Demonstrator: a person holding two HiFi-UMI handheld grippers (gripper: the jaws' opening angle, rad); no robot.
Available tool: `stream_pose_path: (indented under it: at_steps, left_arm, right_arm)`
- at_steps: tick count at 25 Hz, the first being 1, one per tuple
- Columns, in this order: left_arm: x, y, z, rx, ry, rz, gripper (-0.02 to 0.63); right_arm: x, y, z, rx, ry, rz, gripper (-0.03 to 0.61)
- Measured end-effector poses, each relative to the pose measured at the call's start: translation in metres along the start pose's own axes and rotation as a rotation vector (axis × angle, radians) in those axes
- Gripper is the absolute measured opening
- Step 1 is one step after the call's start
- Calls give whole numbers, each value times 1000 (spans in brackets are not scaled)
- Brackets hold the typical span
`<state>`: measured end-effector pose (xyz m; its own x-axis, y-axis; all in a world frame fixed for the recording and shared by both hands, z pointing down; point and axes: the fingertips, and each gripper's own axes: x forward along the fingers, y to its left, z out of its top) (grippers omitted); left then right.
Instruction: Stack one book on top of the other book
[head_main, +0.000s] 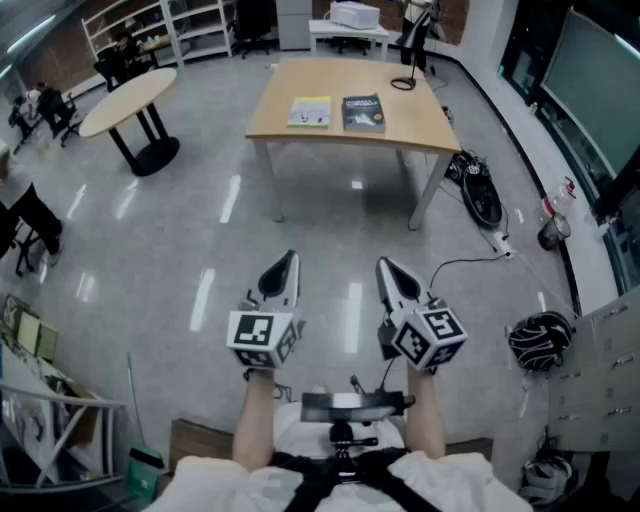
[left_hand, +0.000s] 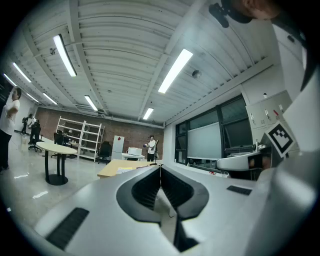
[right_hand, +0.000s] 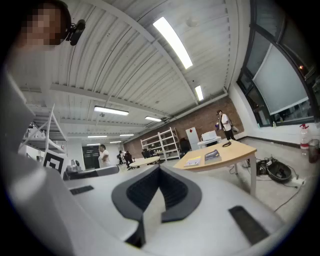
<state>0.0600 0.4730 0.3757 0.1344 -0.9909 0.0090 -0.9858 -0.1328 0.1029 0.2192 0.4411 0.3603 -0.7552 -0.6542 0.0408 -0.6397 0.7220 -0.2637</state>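
Left gripper (head_main: 288, 257) and right gripper (head_main: 383, 263) (both closed, empty) face the light book (head_main: 310, 111) and dark book (head_main: 362, 112) well ahead.

My left gripper (head_main: 288, 262) and my right gripper (head_main: 386, 266) are pale grey-white, and their pads (left_hand: 148, 189) are black with fine ribs. The cube (head_main: 262, 338) on each one has black square patterns on white. The table (head_main: 330, 85) has a light wood-coloured top and white legs. On it, the yellow book (head_main: 310, 111) has a yellow and white cover. The dark book (head_main: 363, 112) is nearly black with some pale print. The floor (head_main: 200, 230) is glossy grey with white reflections. The round table (head_main: 125, 100) is beige on a black foot. The shelves (head_main: 190, 25) are white, and the far wall (left_hand: 132, 130) is red-brown brick.
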Motion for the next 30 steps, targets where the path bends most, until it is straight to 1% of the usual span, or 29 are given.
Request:
stream_pose_path:
  at_steps: [4,6,8,10,14,19,21,23,24,26,27,28,30]
  left_arm:
    - [-6,19,5,4,-10,8,11]
    - [-10,31,6,6,-1,16,11]
    - [-15,45,2,-6,15,26,11]
    - [-19,58,-3,-18,19,18,11]
    - [-8,86,-6,-28,17,22,11]
    - [5,123,-25,-38,41,50,11]
    - [24,148,-27,-44,37,57,11]
    - [52,175,-18,-35,10,46,11]
    - [66,188,-11,-34,-8,22,11]
    - [93,210,0,-45,-25,-52,11]
    - [106,222,3,-51,-19,-74,11]
    - [120,235,7,-49,-12,-73,11]
    - [149,266,19,-26,-16,-37,11]
  right_arm:
    - [12,12,-7,-2,-7,15,3]
    - [20,19,-12,6,-5,18,3]
    - [27,26,-17,13,-5,11,3]
    - [33,35,-19,24,-4,11,3]
    - [58,42,-21,54,3,38,3]
    - [102,40,-33,60,37,65,3]
    - [129,33,-42,60,57,70,3]
    - [161,23,-55,50,95,75,3]
    - [177,17,-61,46,111,72,3]
    - [210,3,-70,59,131,40,3]
    - [227,-5,-69,77,127,19,3]
    - [246,-13,-63,93,110,3,3]
    - [287,-23,-41,95,59,-1,3]
